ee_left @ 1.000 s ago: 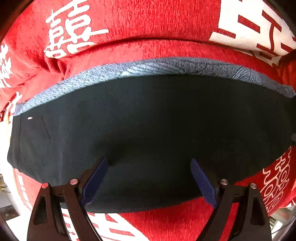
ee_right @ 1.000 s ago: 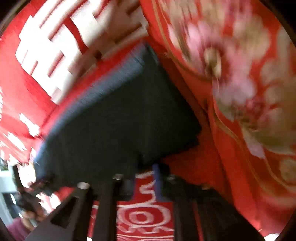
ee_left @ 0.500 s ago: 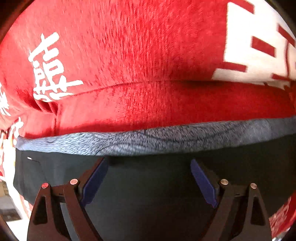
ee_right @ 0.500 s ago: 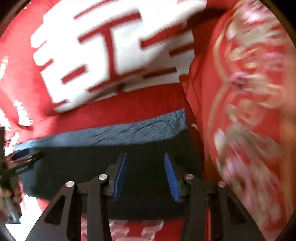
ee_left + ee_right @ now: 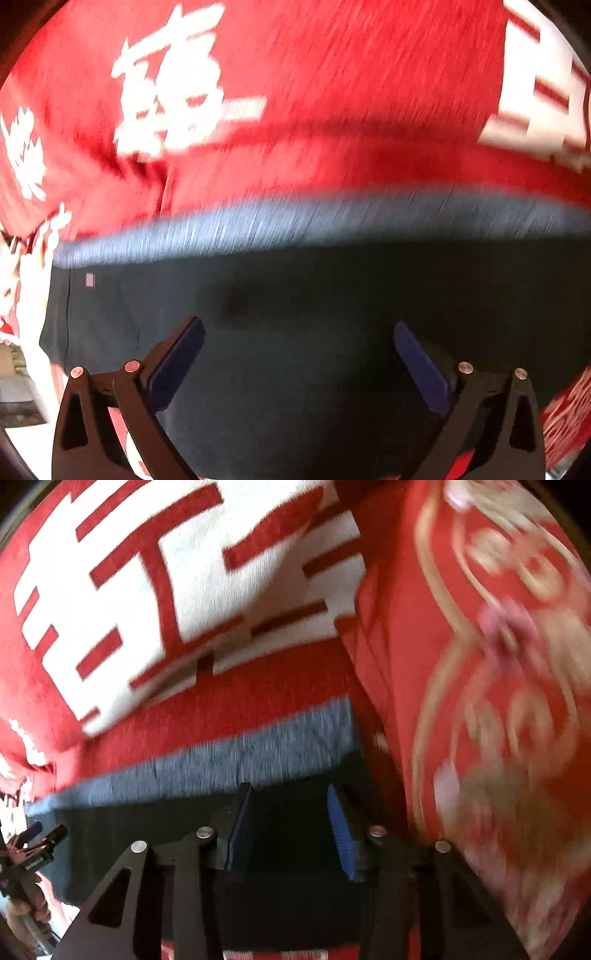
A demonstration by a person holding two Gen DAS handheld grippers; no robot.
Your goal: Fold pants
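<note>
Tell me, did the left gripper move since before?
Yes: the left gripper moved toward the grey waistband of the pants; its jaws just opened wider, gripping nothing.

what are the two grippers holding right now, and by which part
Nothing is held. Both the left gripper and the right gripper have open jaws over the folded dark pants.

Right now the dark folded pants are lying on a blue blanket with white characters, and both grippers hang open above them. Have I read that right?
Not quite: the blanket is red with white characters, not blue, as both wrist views show. Only the band along the far edge of the pants is grey-blue. The rest holds: the left gripper and right gripper have just been opening, with nothing pinched between their pads.
</note>
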